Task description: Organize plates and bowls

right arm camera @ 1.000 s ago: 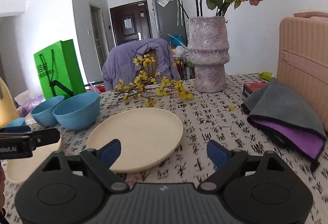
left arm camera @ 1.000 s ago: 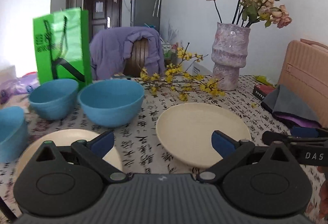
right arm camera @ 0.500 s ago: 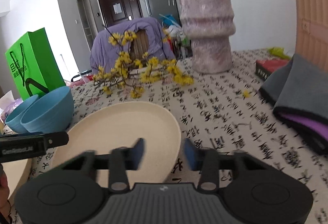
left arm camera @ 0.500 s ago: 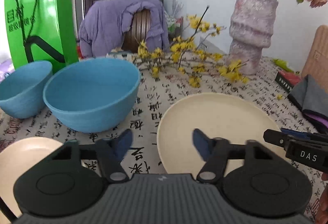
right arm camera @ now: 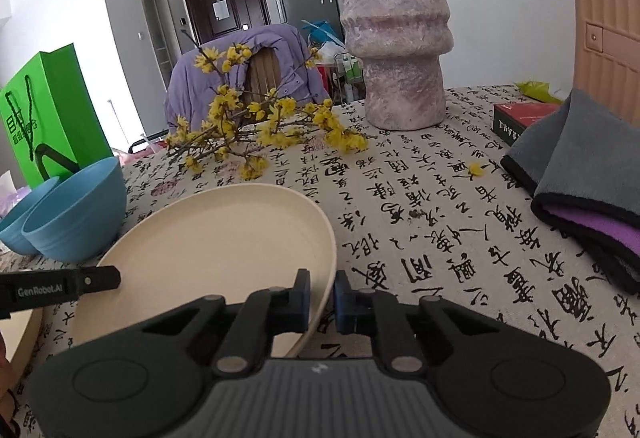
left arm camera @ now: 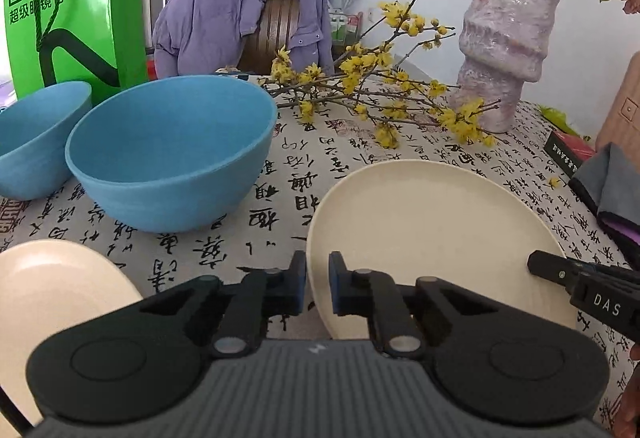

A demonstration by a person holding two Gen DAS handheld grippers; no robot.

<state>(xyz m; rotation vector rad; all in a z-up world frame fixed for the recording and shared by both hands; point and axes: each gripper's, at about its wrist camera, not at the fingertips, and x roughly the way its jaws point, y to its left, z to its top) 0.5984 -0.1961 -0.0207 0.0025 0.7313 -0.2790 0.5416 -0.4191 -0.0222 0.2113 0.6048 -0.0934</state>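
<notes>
A cream plate [left arm camera: 432,234] lies on the patterned tablecloth; it also shows in the right wrist view [right arm camera: 212,254]. My left gripper [left arm camera: 318,288] is shut on the plate's left rim. My right gripper [right arm camera: 322,298] is shut on its right rim. A second cream plate [left arm camera: 52,298] lies at the near left. Two blue bowls stand behind it: a large one [left arm camera: 172,153] and another [left arm camera: 36,133] to its left. Both bowls show in the right wrist view [right arm camera: 76,213].
A pink-grey vase [right arm camera: 396,33] with roses stands at the back. Yellow flower branches [left arm camera: 380,93] lie behind the plate. A green bag [left arm camera: 72,1] stands at back left. Folded grey and purple cloths [right arm camera: 580,189], a dark box [right arm camera: 524,117] and a pink case [right arm camera: 608,29] are on the right.
Both grippers moved forward and down to the plate and went from wide open to shut on its opposite rims.
</notes>
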